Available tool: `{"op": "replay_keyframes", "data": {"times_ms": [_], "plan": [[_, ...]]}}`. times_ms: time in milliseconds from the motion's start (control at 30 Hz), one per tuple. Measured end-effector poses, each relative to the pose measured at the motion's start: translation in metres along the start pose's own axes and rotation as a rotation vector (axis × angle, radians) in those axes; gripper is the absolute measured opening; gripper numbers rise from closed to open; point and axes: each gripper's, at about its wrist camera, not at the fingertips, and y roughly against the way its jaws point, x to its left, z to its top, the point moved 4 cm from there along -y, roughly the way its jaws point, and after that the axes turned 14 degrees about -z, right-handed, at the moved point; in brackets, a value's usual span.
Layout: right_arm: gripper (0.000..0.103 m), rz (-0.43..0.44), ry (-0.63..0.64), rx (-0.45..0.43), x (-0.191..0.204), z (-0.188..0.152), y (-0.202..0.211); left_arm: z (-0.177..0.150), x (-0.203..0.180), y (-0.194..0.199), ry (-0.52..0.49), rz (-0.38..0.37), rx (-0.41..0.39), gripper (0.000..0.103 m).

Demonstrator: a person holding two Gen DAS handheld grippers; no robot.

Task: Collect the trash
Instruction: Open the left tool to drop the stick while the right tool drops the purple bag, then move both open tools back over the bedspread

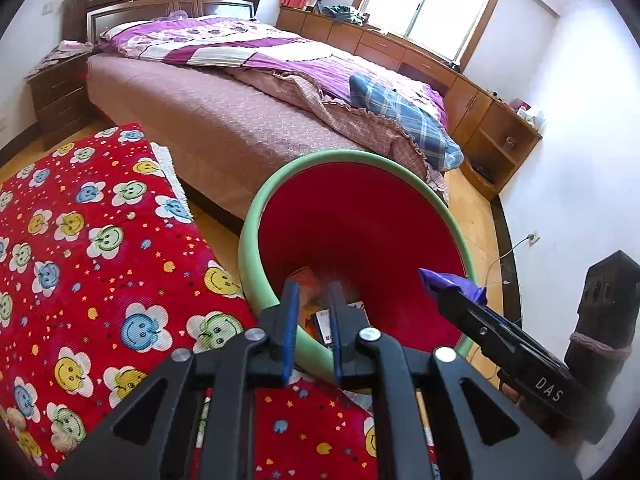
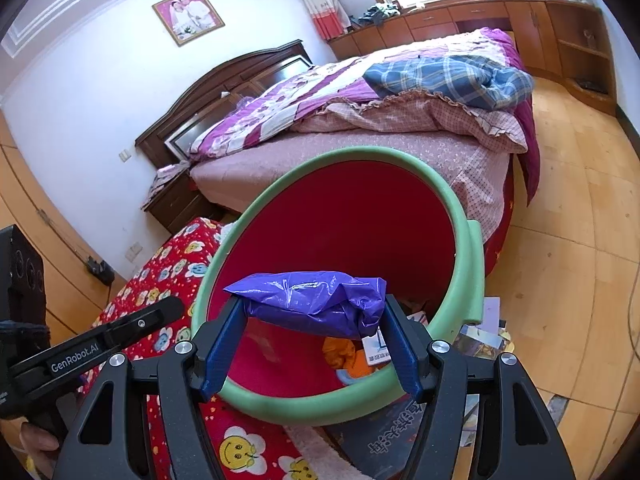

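Two hand-held grippers at the mouth of a round red bin with a pale green rim [image 2: 476,264].

The right gripper [image 2: 316,308] clamps a crumpled purple plastic bag [image 2: 312,300] between its blue pads [image 2: 224,344], the bag spanning the wide jaws and hanging over the bin's opening. The left gripper [image 1: 314,300] stands with its jaws narrow and a slim gap between them, nothing visibly gripped; its tips reach over the near rim into the bin. Beyond and below both pairs of jaws, paper packets and orange scraps [image 2: 344,356] lie on the bin's bottom. A red flower-patterned blanket [image 1: 92,248] lies left of the left jaws.
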Motion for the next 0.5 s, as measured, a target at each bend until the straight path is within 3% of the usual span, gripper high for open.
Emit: {"op": "replay_keyframes", "data": {"times_ms": [233, 500], "plan": [[0.078, -0.003, 0.031, -0.002, 0.007, 0.000, -0.006, -0.004, 0.006, 0.010, 0.006, 0.046, -0.007, 0.028], [0.078, 0.004, 0.043, -0.006, 0.019, -0.005, 0.006, -0.016, 0.014, 0.044, 0.040, 0.100, -0.040, 0.038]]}}
